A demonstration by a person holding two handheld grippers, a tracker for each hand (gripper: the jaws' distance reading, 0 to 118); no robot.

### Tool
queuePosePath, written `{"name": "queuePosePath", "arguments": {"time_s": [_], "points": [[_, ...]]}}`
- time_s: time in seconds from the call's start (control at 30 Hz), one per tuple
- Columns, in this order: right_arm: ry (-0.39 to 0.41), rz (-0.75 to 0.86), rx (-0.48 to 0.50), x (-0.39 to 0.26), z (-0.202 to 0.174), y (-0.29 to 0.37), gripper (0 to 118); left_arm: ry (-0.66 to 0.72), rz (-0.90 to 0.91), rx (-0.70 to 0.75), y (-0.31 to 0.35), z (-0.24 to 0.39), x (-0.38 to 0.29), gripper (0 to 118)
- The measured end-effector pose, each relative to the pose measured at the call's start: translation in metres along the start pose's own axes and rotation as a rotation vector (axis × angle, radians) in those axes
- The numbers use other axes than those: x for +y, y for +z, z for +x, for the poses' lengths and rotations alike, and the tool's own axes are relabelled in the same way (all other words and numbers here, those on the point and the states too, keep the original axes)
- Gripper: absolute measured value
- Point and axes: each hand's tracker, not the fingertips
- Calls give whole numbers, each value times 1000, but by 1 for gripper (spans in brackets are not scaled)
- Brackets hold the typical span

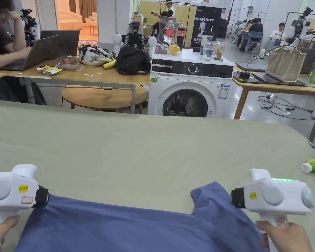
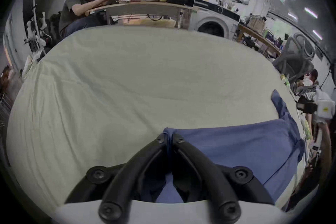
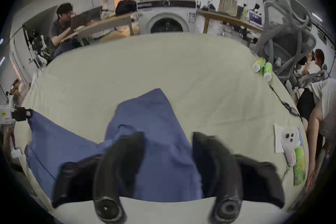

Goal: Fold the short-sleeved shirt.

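Note:
A blue short-sleeved shirt [image 1: 120,226] lies flat at the near edge of a table covered in pale green cloth [image 1: 147,147]. One sleeve [image 1: 209,197] sticks up toward the table's middle on the right. My left gripper [image 1: 46,197] holds the shirt's far left corner; in the left gripper view the jaws [image 2: 169,138] are pressed together on a fold of blue fabric [image 2: 236,146]. My right gripper [image 1: 234,198] sits beside the sleeve. In the right gripper view its jaws [image 3: 168,137] stand wide apart over the blue cloth [image 3: 154,118], gripping nothing.
Two green bottles [image 1: 312,163] lie at the table's right edge. A sheet with a small toy [image 3: 291,142] and a cable rest near the right side. Beyond the far edge stand a washing machine [image 1: 189,85] and a wooden desk [image 1: 88,77] where a person [image 1: 2,39] works.

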Motion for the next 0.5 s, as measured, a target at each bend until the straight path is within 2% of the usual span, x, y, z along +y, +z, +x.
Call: {"name": "queuePosePath", "arguments": {"time_s": [0.17, 0.27, 0.3, 0.33, 0.37, 0.43, 0.5], "points": [[26, -164, 2, 4, 3, -54, 61, 15, 27, -9, 12, 2, -6, 0], [4, -226, 18, -3, 6, -77, 60, 12, 25, -6, 13, 3, -8, 0], [6, -209, 14, -4, 5, -76, 53, 11, 25, -5, 14, 3, -9, 0], [10, -188, 10, -6, 3, -73, 38, 12, 24, -6, 15, 2, -10, 0], [22, -175, 11, -6, 0, -71, 0, 12, 23, -6, 14, 3, -10, 0], [34, -176, 97, -1, -4, -70, 0, 14, 26, -3, 15, 3, -12, 0], [41, -178, 65, -1, -8, -69, 0, 17, 27, -3, 16, 3, -14, 0]]}}
